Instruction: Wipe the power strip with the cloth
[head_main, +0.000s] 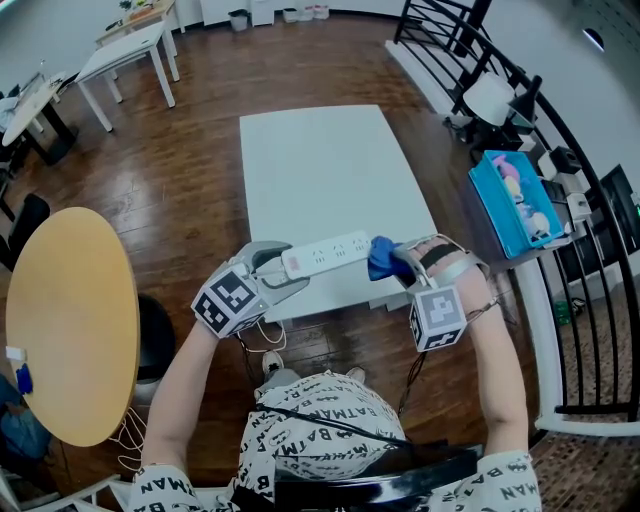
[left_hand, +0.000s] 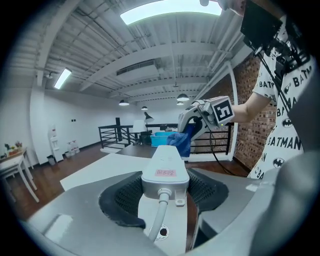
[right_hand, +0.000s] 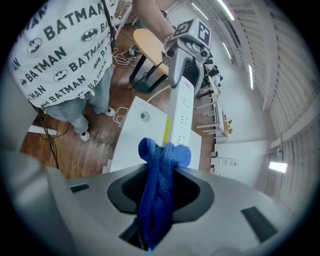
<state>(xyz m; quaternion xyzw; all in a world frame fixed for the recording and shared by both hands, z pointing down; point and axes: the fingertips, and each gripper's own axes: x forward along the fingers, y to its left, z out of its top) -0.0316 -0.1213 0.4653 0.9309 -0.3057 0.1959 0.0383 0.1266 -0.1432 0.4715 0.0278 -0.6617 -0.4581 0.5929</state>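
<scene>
It looks like an open, loft-style workroom: dark wooden plank floor, plain white rectangular table at centre, round yellow wooden table lower left, black metal railing curving down the right.

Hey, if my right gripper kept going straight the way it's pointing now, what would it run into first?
Most likely the free end of the power strip, just beyond the blue cloth pinched in the right gripper; whether cloth and strip already touch is unclear.

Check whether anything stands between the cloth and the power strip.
Nothing visible does. The right gripper pinches the cloth right at the free end of the strip, which the left gripper holds above the table.
</scene>
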